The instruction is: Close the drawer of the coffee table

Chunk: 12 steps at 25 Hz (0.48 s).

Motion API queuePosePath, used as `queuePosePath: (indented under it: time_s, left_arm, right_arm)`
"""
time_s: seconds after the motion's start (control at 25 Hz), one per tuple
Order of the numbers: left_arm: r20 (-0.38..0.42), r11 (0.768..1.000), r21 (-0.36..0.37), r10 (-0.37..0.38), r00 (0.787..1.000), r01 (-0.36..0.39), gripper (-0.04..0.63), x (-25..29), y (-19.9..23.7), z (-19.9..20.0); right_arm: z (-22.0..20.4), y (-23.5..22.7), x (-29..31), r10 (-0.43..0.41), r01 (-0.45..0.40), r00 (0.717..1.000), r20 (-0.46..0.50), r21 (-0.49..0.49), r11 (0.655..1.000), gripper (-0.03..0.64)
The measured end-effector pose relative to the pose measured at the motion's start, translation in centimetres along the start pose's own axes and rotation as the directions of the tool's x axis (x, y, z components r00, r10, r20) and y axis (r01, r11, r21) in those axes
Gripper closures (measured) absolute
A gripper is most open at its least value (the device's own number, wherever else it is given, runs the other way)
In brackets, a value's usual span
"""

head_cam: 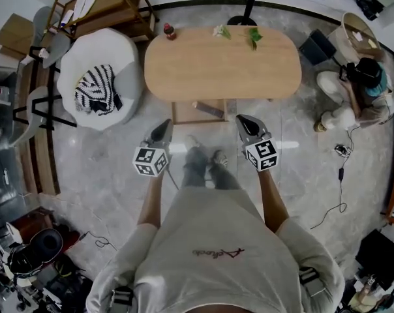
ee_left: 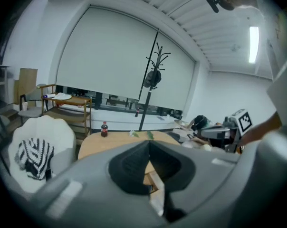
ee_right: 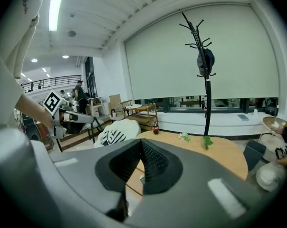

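An oval wooden coffee table (head_cam: 223,62) stands ahead of me. Its drawer (head_cam: 198,111) is pulled out from the near side, open, with a small object inside. My left gripper (head_cam: 163,131) hangs shut and empty just left of the drawer's near corner. At the drawer's right corner hovers my right gripper (head_cam: 248,125), also shut with nothing in it. In the left gripper view the table (ee_left: 117,144) shows above the closed jaws. The right gripper view has the table (ee_right: 215,153) and drawer (ee_right: 134,177) beyond its closed jaws.
On the table stand a cola bottle (head_cam: 169,31) and two small plants (head_cam: 253,37). A white armchair (head_cam: 99,77) with a striped cloth sits left of it. A person (head_cam: 357,93) sits on the floor at right, cables (head_cam: 340,175) nearby. My feet (head_cam: 207,165) stand before the drawer.
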<state>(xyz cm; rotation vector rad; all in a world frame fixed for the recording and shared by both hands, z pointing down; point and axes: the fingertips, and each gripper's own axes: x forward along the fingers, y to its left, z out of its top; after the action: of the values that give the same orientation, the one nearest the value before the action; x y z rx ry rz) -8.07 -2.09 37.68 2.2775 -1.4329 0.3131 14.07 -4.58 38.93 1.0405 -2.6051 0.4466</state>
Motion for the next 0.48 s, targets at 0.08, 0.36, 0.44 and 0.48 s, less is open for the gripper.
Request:
queuePosePath:
  time_s: [0.08,0.36,0.44,0.48]
  left_arm:
    - [-0.026,1.0,-0.015,0.017,1.0,-0.017,0.595,-0.7,-1.1,-2.1]
    - [-0.095,0.997,-0.031,0.061,0.994,-0.064,0.595,-2.5,-1.4,-7.2]
    - [-0.109,0.998,-0.025,0.063,0.992,-0.066,0.595,-2.7,-0.9,-8.1]
    - [-0.116,0.998,-0.021,0.064,0.991,-0.067,0.595,-2.7,-0.4,-8.6]
  right_arm:
    - [-1.8,-0.2,-0.8,0.018,-0.018,1.0,-0.019,0.007,1.0,0.612]
    - [-5.3,-0.3,-1.1,0.043,-0.043,0.998,-0.039,0.02,0.999,0.612]
    - [-6.1,-0.4,-0.8,0.042,-0.041,0.998,-0.043,0.025,0.999,0.612]
    - [-6.5,-0.3,-0.6,0.04,-0.038,0.998,-0.046,0.028,0.999,0.612]
